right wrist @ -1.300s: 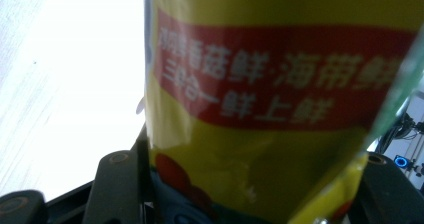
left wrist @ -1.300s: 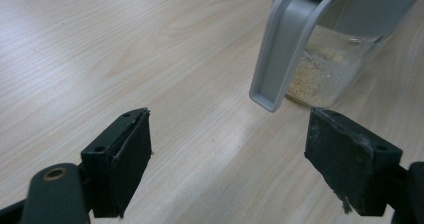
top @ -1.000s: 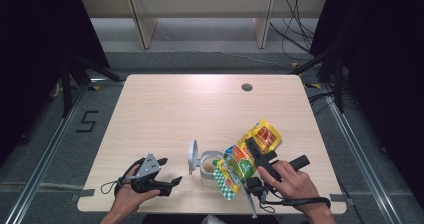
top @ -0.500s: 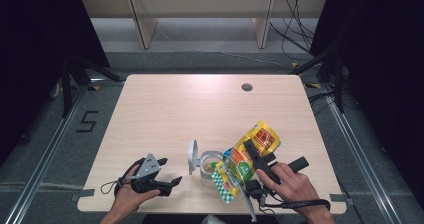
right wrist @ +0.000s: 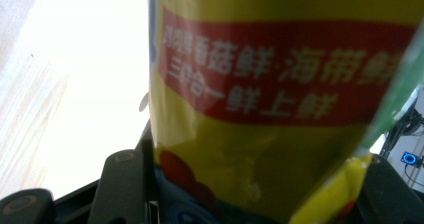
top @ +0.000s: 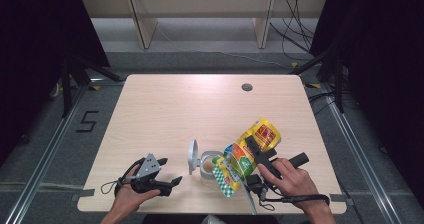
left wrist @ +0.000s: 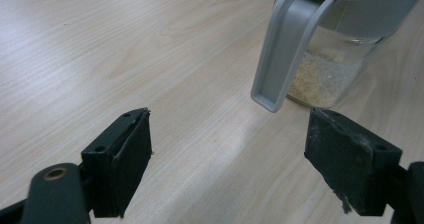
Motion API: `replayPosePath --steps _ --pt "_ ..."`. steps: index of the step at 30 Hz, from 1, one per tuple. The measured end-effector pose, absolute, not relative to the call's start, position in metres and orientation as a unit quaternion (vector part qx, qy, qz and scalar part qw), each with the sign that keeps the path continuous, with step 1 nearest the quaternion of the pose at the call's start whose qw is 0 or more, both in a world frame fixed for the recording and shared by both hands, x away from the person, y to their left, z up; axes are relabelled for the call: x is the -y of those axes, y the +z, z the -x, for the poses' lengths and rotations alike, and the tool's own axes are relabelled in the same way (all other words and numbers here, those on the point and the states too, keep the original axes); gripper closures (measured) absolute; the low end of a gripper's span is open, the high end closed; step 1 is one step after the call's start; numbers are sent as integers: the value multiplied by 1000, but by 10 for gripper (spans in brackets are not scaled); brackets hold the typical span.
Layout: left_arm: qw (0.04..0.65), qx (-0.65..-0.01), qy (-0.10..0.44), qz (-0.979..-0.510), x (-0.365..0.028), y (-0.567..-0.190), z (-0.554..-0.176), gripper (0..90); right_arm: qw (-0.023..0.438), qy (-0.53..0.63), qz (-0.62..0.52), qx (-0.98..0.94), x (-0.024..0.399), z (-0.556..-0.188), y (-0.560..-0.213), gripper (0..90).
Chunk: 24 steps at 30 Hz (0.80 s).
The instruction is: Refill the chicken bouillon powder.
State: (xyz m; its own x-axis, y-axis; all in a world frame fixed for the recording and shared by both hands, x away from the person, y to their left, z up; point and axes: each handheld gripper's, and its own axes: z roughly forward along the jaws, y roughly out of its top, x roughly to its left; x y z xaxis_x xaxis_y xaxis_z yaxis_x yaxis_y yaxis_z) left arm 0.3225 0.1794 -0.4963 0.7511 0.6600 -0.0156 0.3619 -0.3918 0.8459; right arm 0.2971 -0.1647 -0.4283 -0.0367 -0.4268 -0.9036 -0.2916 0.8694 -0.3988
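On the table, at about 5 o'clock from its middle, the right gripper clamps a yellow and green bag — the bag is tipped, its lower end pointing toward 7 o'clock over the mouth of a small clear jar. The right gripper's jaws have just been closing a little further, with the bag between them. In the right gripper view the bag stands between the two black jaws, its red band with white print across the top, and the pads press its sides.

The jar stands near the table's front edge, at 6 o'clock from the centre, with pale crumbs in the bottom. Its grey lid is flipped up at the jar's 9 o'clock side. In the left gripper view the lid hangs down in front of the jar.

The left gripper lies low at 7 o'clock, just beside the jar and apart from it — its jaws stand wide with bare wood between them. The left gripper points at the jar's base.
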Motion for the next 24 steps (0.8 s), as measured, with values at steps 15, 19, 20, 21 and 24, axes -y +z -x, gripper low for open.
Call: replayPosePath --steps 15,19,20,21,24 --pt "454 -312 167 -818 -180 -496 -322 182 653 -55 275 -704 163 -293 -427 457" --pt "455 -323 158 -815 -179 -497 -321 182 651 -49 272 -707 160 -291 -428 458" --pt "455 -323 159 -814 -179 -497 -321 182 650 -51 279 -705 159 -291 -428 458" --pt "455 -322 159 -815 -179 -497 -321 182 651 -50 274 -706 159 -291 -428 458" --pt "452 -311 167 -820 -180 -497 -323 182 656 -50 281 -698 158 -293 -426 458"
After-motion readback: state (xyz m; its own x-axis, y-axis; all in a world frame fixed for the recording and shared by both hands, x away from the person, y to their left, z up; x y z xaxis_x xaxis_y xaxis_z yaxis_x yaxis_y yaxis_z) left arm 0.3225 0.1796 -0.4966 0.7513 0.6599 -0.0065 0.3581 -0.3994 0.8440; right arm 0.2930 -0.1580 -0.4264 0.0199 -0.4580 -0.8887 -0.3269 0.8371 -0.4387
